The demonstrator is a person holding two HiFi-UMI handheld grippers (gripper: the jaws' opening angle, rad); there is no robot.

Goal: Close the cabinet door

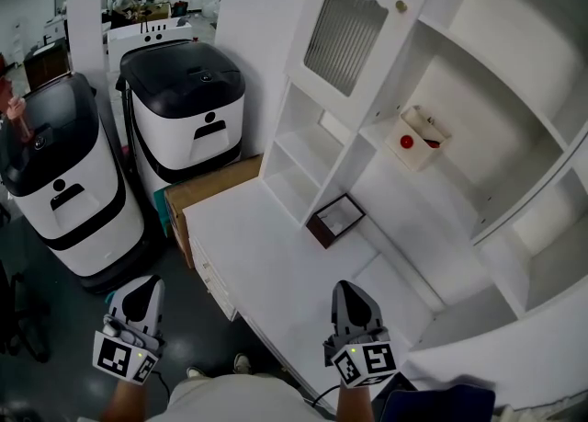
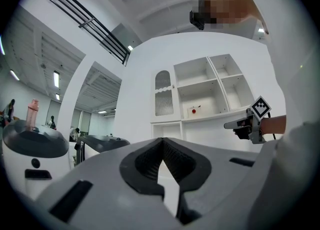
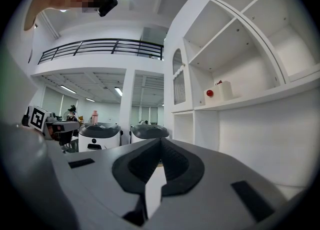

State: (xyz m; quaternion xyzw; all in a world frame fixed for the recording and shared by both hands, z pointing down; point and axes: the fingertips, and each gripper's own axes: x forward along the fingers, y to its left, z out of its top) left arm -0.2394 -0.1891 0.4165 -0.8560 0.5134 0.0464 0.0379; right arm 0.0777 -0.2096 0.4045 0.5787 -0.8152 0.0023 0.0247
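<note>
The white cabinet fills the right of the head view. Its ribbed-glass door, with a small round knob, lies flush with the cabinet front at the upper left. The same door shows far off in the left gripper view, and the door shows edge-on in the right gripper view. My left gripper hangs low beside the counter, shut and holding nothing. My right gripper hovers over the counter's front, also shut and holding nothing. Both are well away from the door.
Two white-and-black machines stand on the floor at the left, with a cardboard box against the counter. A small dark frame sits on the counter. A white box with a red ball rests on an open shelf.
</note>
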